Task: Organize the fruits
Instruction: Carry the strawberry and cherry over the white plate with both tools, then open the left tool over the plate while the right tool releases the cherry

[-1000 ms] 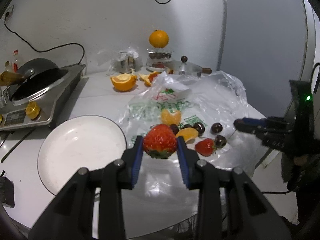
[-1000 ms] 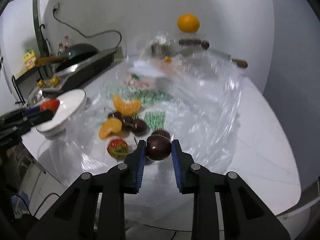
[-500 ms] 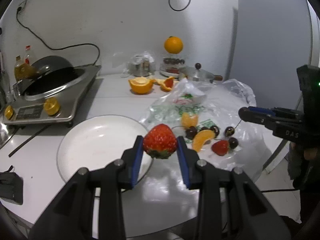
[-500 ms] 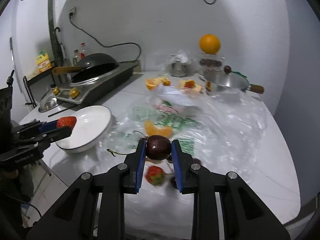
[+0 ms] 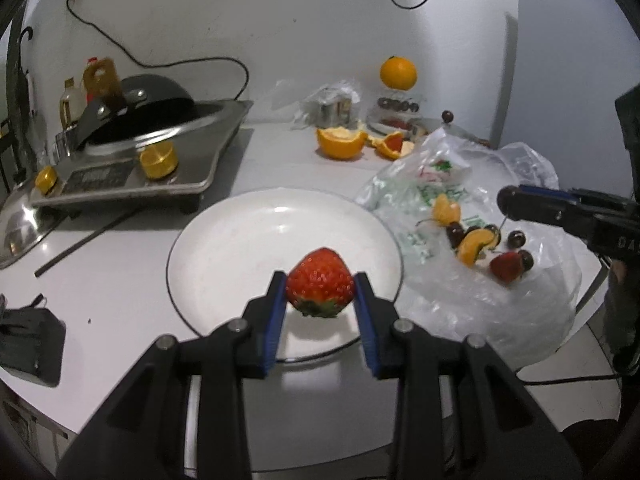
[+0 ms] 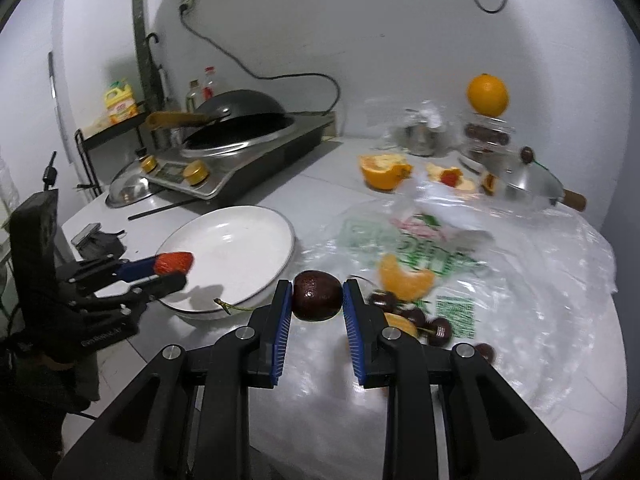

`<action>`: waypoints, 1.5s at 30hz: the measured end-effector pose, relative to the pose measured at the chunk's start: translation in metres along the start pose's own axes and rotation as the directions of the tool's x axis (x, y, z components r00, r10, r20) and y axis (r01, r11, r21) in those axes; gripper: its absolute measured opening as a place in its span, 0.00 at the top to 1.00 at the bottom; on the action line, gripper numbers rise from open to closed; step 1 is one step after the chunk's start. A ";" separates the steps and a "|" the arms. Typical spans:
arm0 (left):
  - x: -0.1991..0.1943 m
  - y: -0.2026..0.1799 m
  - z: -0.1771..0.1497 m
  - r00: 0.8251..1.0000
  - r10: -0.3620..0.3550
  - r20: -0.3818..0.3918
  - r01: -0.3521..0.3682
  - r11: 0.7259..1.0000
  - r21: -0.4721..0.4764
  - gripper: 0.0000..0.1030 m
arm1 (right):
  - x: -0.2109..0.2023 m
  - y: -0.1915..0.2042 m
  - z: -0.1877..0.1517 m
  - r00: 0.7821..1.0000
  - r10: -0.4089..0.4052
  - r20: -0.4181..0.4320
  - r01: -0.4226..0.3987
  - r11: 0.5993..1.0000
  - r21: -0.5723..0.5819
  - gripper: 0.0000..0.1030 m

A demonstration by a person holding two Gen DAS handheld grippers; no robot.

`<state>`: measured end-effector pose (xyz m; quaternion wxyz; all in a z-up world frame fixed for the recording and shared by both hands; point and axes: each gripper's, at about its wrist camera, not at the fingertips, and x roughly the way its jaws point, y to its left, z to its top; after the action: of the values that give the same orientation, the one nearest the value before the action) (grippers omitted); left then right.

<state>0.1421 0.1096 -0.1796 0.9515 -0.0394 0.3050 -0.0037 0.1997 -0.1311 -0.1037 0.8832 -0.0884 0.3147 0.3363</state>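
Observation:
My left gripper [image 5: 321,300] is shut on a red strawberry [image 5: 321,282] and holds it over the near part of the white plate [image 5: 240,236]. My right gripper [image 6: 317,300] is shut on a dark cherry [image 6: 317,295], hanging above the table just right of the plate [image 6: 240,236]. In the right wrist view the left gripper [image 6: 172,270] with its strawberry [image 6: 174,263] reaches over the plate's left rim. On the clear plastic bag [image 5: 460,280] lie orange segments [image 5: 474,242], dark cherries [image 5: 516,238] and another strawberry [image 5: 506,266].
A cooker with a black wok [image 5: 160,136] stands at the back left. Cut orange peels [image 5: 342,142], a whole orange [image 5: 398,73] on a jar and a steel pot lid [image 6: 528,180] sit at the back. A black object [image 5: 28,340] lies at the left table edge.
Both grippers moved left with their fruit. The strawberry went from above the bag to over the plate; the cherry rose off the bag and came near the plate's right rim.

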 end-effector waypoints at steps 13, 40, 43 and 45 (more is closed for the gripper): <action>0.015 0.016 -0.009 0.998 -0.045 -0.033 0.044 0.999 -0.008 0.67 | 0.036 0.041 0.010 0.998 0.049 -0.039 -0.051 0.998 -0.042 0.73; 0.000 0.044 -0.010 0.999 -0.024 -0.035 0.023 0.999 -0.048 0.43 | 0.097 0.070 0.009 0.983 0.110 -0.149 -0.117 0.992 -0.040 0.73; -0.008 0.049 -0.010 1.000 -0.012 -0.020 0.010 0.998 -0.060 0.43 | 0.101 0.073 0.008 0.981 0.111 -0.159 -0.119 0.992 -0.040 0.73; -0.013 0.052 -0.011 1.000 0.000 -0.008 0.000 0.998 -0.066 0.43 | 0.104 0.074 0.007 0.980 0.107 -0.168 -0.115 0.993 -0.040 0.73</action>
<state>0.1246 0.1610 -0.1847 0.9485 -0.0709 0.3087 0.0064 0.2153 -0.0168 -0.1579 0.8314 -0.1201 0.3829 0.3843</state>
